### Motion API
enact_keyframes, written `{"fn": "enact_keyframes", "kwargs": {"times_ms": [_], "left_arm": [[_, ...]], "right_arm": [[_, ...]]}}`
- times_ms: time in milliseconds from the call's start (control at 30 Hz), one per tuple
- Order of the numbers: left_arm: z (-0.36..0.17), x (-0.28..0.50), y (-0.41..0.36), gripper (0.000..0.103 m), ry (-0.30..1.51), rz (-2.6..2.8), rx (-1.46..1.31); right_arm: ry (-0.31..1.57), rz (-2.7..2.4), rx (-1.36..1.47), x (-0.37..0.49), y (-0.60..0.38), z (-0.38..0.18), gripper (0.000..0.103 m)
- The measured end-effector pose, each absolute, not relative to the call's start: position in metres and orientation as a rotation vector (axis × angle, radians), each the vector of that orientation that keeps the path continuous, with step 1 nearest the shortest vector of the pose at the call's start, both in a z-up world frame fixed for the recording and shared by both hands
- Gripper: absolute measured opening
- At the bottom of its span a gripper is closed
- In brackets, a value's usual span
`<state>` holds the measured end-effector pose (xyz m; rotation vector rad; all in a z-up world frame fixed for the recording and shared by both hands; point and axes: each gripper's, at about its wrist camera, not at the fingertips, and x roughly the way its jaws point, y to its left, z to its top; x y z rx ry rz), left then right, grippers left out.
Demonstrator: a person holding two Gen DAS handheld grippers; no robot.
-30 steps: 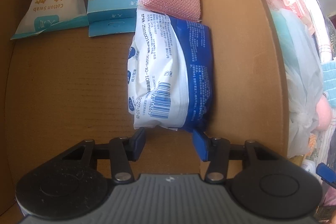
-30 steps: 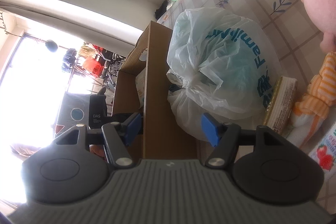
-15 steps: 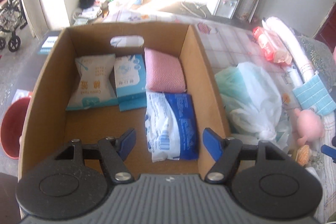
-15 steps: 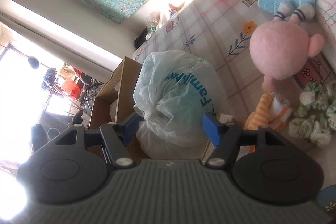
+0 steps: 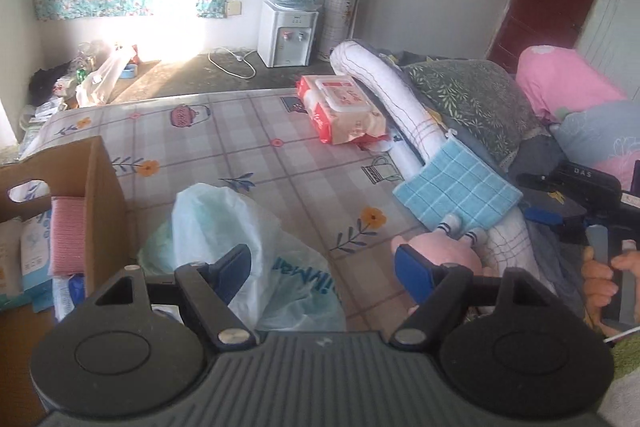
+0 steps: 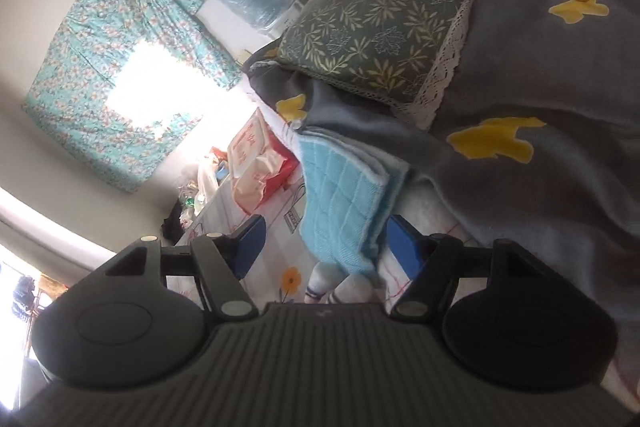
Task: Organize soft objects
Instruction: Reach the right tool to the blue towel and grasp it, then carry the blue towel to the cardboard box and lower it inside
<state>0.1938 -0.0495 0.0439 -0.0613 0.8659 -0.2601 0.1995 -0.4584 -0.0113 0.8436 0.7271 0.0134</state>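
Left gripper fingers wide and opening further, nothing between them, held above the bed. Right gripper fingers also apart, nothing pinched; the folded blue checked cloth sits in line with the gap but the pads do not press on it. Cannot tell if they touch it.

Left wrist view: cardboard box at the left edge on the patterned bed sheet. Inside it a pink sponge stands against the right wall, with a white-and-blue packet beside it; lower packs mostly hidden. Just right of the box, a pale green plastic bag, knotted and bulging, touches the box wall. Further right a pink plush toy with striped socks lies partly behind the right finger, its legs under the edge of the blue checked cloth. The cloth leans on a white rolled quilt. A red-and-white wet wipes pack lies at the far side of the sheet, beside the quilt. Green leaf-print pillow and pink pillow are behind. The person's hand grips the other gripper's handle at the right edge.

Right wrist view: cloth rests against a grey blanket with yellow shapes; wipes pack beyond it. Water dispenser by the wall.
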Motion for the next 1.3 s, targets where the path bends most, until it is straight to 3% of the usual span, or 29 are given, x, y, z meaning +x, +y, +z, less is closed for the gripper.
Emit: {"fn": "enact_keyframes", "kwargs": {"times_ms": [333, 400, 467, 867, 1067, 1167, 1300], "left_arm": [[-0.026, 0.224, -0.129, 0.070, 0.993, -0.328, -0.066], [-0.029, 0.224, -0.133, 0.069, 0.993, -0.329, -0.069], [-0.029, 0.222, -0.132, 0.068, 0.992, -0.332, -0.071], [0.003, 0.184, -0.076, 0.068, 0.918, -0.287, -0.135], [0.022, 0.148, -0.044, 0.068, 0.866, -0.283, -0.156], [0.022, 0.127, -0.028, 0.068, 0.858, -0.283, -0.168], [0.010, 0.102, -0.010, 0.068, 0.886, -0.283, -0.179]], "right_arm": [[0.731, -0.013, 0.799, 0.240, -0.468, -0.038, 0.042], [0.731, -0.011, 0.798, 0.243, -0.469, -0.038, 0.020], [0.725, 0.025, 0.821, 0.243, -0.469, -0.036, 0.009], [0.558, 0.296, 0.741, 0.239, -0.418, 0.057, 0.006], [0.513, 0.475, 0.623, 0.187, -0.367, 0.111, 0.006], [0.560, 0.550, 0.592, 0.151, -0.338, 0.106, 0.006], [0.728, 0.622, 0.676, 0.111, -0.301, 0.053, 0.006]]}}
